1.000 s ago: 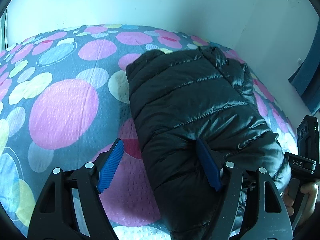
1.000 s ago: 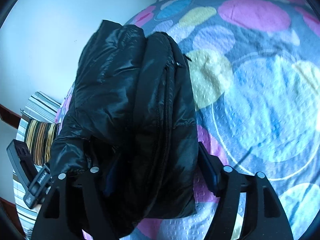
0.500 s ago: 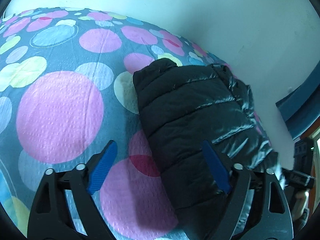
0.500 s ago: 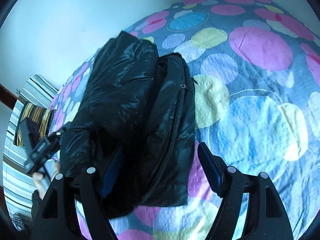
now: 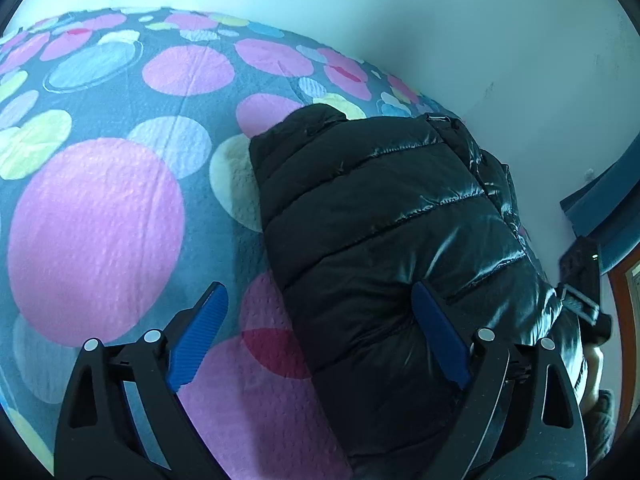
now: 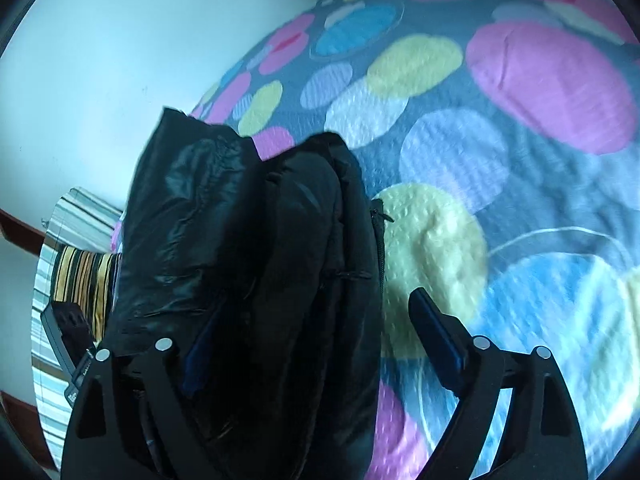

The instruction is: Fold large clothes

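A black quilted puffer jacket (image 5: pixel 380 240) lies folded into a thick bundle on the spotted bedspread (image 5: pixel 96 224), close to the wall. My left gripper (image 5: pixel 320 336) straddles the bundle's near left edge, and its jaws are opening. The right blue pad (image 5: pixel 438 336) rests against the jacket and the left pad (image 5: pixel 200 336) hangs over bare bedspread. In the right wrist view the jacket (image 6: pixel 248 248) shows its layered edge and zip. My right gripper (image 6: pixel 320 344) is opening too. Its left pad is half hidden in the folds and its right pad (image 6: pixel 436 336) stands clear of the fabric.
A white wall (image 5: pixel 400 20) runs along the bed's far side. A striped cloth or pillow (image 6: pixel 80 272) lies beyond the jacket. A blue and wooden frame (image 5: pixel 600 208) stands at the right. The other gripper (image 5: pixel 580 280) and a hand (image 5: pixel 596 360) show there.
Both pairs of jaws have spread wider. The right gripper's right pad has come off the jacket. Both grippers have shifted, and the jacket stays lying on the bed.
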`<state>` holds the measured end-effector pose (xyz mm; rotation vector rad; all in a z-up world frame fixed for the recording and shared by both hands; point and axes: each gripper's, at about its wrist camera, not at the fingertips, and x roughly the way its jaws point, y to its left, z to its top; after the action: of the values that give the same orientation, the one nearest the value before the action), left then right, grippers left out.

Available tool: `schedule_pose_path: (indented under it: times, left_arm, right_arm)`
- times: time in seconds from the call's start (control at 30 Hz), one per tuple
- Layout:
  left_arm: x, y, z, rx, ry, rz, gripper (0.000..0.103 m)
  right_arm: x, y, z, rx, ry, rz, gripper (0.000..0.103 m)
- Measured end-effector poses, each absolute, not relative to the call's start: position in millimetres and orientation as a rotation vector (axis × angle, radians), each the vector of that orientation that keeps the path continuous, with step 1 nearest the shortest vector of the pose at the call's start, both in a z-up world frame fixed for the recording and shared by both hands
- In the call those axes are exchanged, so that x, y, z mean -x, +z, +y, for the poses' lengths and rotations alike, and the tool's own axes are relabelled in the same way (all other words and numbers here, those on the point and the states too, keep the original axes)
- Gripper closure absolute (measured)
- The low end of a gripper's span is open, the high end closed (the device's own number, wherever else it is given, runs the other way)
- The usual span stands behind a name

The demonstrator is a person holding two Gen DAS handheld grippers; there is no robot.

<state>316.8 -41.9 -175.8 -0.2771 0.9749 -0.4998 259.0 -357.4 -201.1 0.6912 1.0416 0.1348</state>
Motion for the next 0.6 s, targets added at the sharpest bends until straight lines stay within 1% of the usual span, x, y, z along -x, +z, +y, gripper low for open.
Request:
schedule_pose_path:
  times: [0.07,0.13,0.17,0.2,0.27,0.3,0.4,0.53,0.57,0.6]
  left_arm:
    - [-321,-180,-47,0.284,-0.501,0.999,0.010]
    - [-323,-183,-53,0.282,-0.507,1.016,0.012]
    - [-323,-184,-55,0.291,-0.526,1.020,0.020]
    - [-323,-184,-57,0.306,-0.559,1.025,0.031]
    - [-321,-180,-63,0.293,-0.587,1.018,0.043]
    - [-318,-177,-67,0.263,-0.588,1.007,0.046]
    - [-313,-171,-74,0.213,-0.577,0.984,0.050]
    - [-311,-168,-69,0.209,-0.560,0.970,0.054]
    - [-310,-166,-68,0.197,-0.556,0.962,0.056]
    - [-309,-164,-66,0.183,-0.555,0.952,0.062]
  right_arm:
    - [-265,-213,-356,-0.724,0.178,1.055,0.016]
    - [-268,-221,-351,-0.759,0.239,1.050,0.035]
    - [-268,-223,-350,-0.776,0.252,1.044,0.042]
    - [-268,-223,-348,-0.766,0.251,1.043,0.049]
    - [-267,-220,-346,-0.770,0.262,1.031,0.058]
    - [-266,-220,-344,-0.774,0.262,1.028,0.061]
    - [-262,-217,-341,-0.807,0.279,1.005,0.066]
    - [-257,-215,-338,-0.849,0.321,0.984,0.070]
    - [-256,-214,-334,-0.852,0.330,0.981,0.070]
    - [-258,-214,-330,-0.853,0.334,0.981,0.070]
